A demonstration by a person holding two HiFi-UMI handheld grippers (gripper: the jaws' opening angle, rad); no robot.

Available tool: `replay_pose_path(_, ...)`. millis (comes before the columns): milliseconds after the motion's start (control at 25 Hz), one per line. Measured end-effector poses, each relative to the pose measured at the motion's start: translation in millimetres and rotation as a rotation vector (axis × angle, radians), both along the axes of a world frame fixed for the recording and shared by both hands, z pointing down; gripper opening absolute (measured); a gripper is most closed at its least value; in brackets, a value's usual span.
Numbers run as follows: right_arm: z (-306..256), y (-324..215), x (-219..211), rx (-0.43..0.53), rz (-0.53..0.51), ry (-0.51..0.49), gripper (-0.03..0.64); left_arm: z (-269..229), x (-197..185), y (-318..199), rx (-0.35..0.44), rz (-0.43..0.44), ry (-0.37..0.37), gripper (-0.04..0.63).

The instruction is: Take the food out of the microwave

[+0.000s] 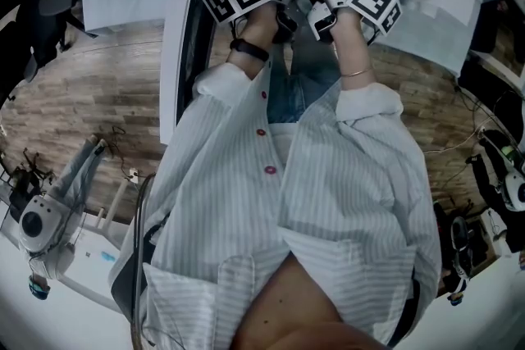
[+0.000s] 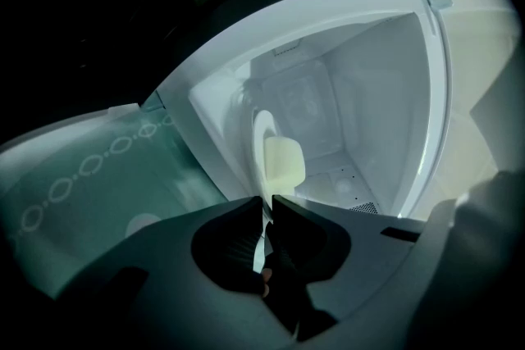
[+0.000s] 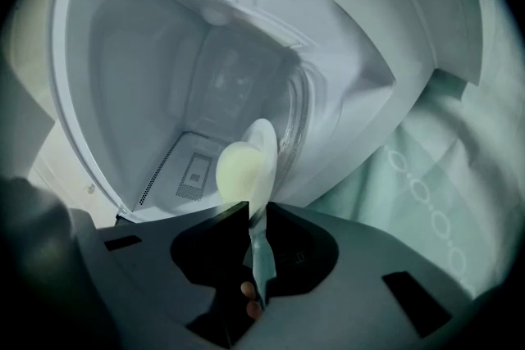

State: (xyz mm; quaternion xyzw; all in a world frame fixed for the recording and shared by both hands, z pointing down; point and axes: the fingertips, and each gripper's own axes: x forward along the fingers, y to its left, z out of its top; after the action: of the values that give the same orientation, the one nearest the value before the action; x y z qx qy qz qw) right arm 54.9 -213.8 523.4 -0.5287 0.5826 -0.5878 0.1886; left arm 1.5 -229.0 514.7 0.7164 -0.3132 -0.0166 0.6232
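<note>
Most of the room around the microwave (image 2: 369, 94) is wood-plank floor (image 1: 90, 86), with cables and grey equipment lying to either side, well apart from it. In front of the microwave stands a person in a striped white shirt (image 1: 328, 201), both arms reaching forward into it. The microwave rests on a surface covered with a pale green cloth (image 2: 74, 176) printed with chains of circles, which spreads out on both sides of its opening. Its door (image 1: 197, 20) stands open at the person's left, and its white cavity is lit. At the mouth of the microwave sits a white plate (image 3: 264, 152), seen edge-on, with a pale yellow, rounded piece of food (image 2: 284, 160) on it. The left gripper (image 2: 268, 209) has its jaws narrowed onto the plate's thin rim, and the right gripper (image 3: 253, 213) pinches the opposite rim the same way.
</note>
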Motion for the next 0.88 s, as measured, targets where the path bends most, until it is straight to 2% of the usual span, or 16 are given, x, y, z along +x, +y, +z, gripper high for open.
replay_pose_path(440, -4, 10, -1, 0.015, 0.012, -0.040, 0.067, -3, -2, 11, -0.011, -0.013, 0.040, 0.045)
replay_pose_path(880, -3, 11, -3, 0.011, 0.009, -0.069, 0.060, -2, -4, 12, -0.012, -0.019, 0.045, 0.043)
